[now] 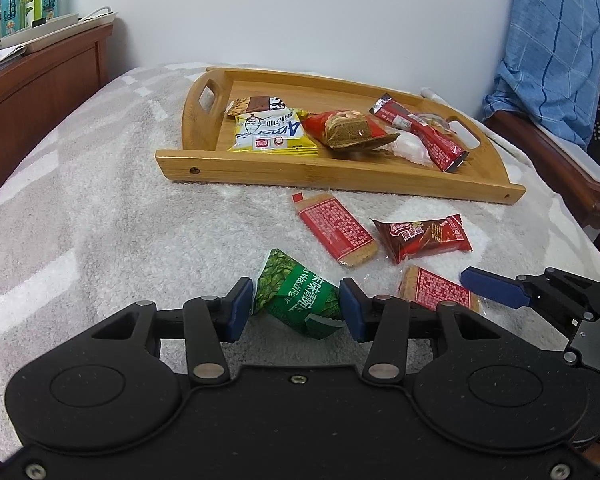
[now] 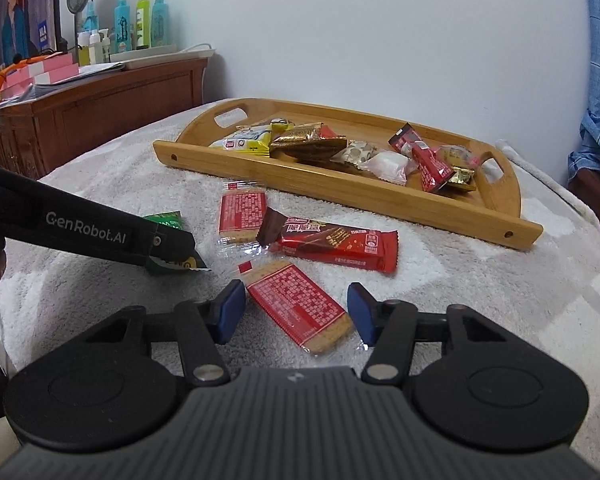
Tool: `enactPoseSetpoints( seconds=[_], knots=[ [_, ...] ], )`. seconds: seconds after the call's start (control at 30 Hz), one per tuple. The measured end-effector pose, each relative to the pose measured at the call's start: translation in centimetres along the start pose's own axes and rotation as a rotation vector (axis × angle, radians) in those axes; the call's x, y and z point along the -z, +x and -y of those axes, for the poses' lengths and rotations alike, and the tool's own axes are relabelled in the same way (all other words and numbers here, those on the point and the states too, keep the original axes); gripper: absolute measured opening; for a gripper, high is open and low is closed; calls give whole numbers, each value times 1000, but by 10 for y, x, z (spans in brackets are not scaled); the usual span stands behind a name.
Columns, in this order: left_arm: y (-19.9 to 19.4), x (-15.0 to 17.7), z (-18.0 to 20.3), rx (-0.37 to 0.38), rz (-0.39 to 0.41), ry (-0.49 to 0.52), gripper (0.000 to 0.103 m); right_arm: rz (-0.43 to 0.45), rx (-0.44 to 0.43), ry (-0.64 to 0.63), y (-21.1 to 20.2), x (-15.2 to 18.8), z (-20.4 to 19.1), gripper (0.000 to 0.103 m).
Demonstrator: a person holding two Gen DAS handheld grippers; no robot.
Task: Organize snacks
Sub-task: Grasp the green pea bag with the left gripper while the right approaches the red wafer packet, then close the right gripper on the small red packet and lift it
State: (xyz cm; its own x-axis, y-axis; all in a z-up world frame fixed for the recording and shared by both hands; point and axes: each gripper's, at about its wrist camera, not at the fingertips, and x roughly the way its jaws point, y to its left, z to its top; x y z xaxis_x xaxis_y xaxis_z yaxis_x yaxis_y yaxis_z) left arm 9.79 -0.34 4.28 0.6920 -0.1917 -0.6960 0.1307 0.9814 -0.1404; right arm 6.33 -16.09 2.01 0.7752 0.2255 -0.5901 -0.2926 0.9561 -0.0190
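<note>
My left gripper [image 1: 296,310] is shut on a green snack packet [image 1: 296,292], lifted slightly off the grey towel; the right wrist view shows the packet [image 2: 168,220] behind that gripper's black arm. My right gripper [image 2: 296,312] is open around a red biscuit pack [image 2: 300,308] lying flat on the towel. The right pad touches the pack's edge, and a gap shows at the left pad. A second red biscuit pack [image 2: 242,212] and a red chocolate wafer bar [image 2: 336,242] lie just beyond. The wooden tray [image 2: 380,196] farther back holds several snacks.
The bed is covered by a grey towel [image 1: 100,220]. A wooden cabinet [image 2: 100,108] with bottles and papers stands at the left. A blue cloth [image 1: 552,48] hangs over a wooden chair at the right. A white wall runs behind the tray.
</note>
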Motion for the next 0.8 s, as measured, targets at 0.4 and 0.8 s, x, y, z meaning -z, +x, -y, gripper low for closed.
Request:
enactPoseSetpoints(
  seconds=[0.4,0.8],
  knots=[
    [0,0,0,-1,2,-16,45,11,-21,27,-8,1,3,66],
    [2,-1,0,-2,-1,-12,45,-35,6,39,2,-3,9,71]
  ],
)
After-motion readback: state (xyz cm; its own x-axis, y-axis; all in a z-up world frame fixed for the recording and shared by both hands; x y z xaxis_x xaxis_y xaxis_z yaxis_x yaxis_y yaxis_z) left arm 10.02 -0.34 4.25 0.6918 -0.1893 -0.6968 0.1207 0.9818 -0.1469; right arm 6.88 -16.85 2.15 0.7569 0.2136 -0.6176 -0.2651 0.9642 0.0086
